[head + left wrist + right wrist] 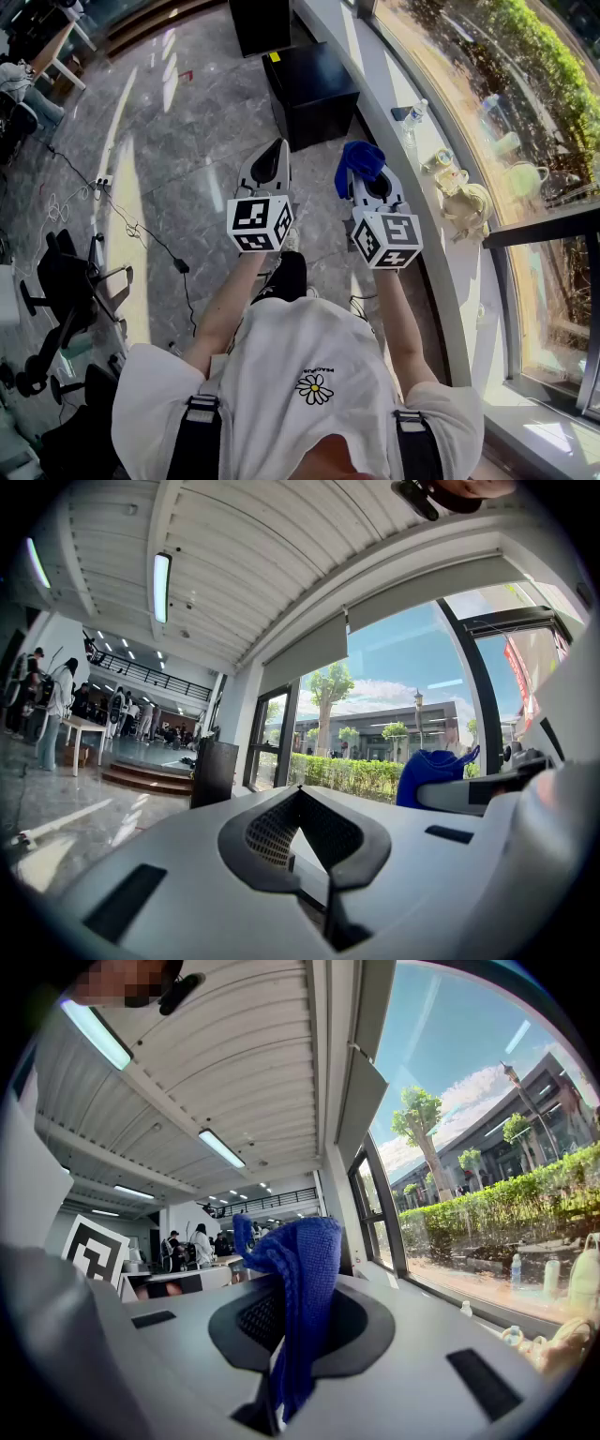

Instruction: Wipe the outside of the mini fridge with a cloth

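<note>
I see a grey marble floor (197, 131). A black mini fridge (309, 94) stands on it beside a white window ledge (448, 281). A black cable (150, 239) and a power strip (101, 183) lie on the floor, with office chairs (70, 291) at the left. A beige bag (466, 208) sits on the ledge.

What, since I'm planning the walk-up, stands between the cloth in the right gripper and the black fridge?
Nothing visible does. The right gripper, jaws shut on the blue cloth, faces the fridge across bare floor.
</note>
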Demonstrator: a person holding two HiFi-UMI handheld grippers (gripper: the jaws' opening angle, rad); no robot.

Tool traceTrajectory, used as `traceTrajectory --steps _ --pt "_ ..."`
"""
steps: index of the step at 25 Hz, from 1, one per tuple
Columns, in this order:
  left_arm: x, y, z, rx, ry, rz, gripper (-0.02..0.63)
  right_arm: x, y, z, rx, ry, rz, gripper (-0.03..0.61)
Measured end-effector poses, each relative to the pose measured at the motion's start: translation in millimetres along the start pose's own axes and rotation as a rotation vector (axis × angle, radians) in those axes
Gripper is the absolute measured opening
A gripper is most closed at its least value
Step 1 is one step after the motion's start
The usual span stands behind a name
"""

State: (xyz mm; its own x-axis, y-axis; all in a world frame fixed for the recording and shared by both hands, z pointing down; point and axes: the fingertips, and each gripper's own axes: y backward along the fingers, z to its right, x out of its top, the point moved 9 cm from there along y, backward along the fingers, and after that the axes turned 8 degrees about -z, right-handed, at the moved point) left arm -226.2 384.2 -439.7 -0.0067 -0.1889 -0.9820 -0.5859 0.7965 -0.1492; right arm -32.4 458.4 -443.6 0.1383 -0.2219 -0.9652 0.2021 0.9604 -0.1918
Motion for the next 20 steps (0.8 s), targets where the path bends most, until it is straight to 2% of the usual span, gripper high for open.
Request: traceTrajectory --steps 4,6,15,20 --pt "0 -46 -28 0.009 -0.035 0.003 0.005 -1 -50 13 -0.006 -0.004 -0.03 0.052" --pt "3 -75 -42 0.011 -0.025 0.007 0.005 4 -81 24 -0.003 0.002 -0.045 0.052" --pt "36 -212 -125 0.002 -0.008 -0.013 0.005 60 -233 66 -0.002 0.023 -0.022 0.052" --pt "57 -271 -156 -0.011 -0.01 -0.001 0.005 79 -299 83 -0.007 0.023 -0.027 0.052"
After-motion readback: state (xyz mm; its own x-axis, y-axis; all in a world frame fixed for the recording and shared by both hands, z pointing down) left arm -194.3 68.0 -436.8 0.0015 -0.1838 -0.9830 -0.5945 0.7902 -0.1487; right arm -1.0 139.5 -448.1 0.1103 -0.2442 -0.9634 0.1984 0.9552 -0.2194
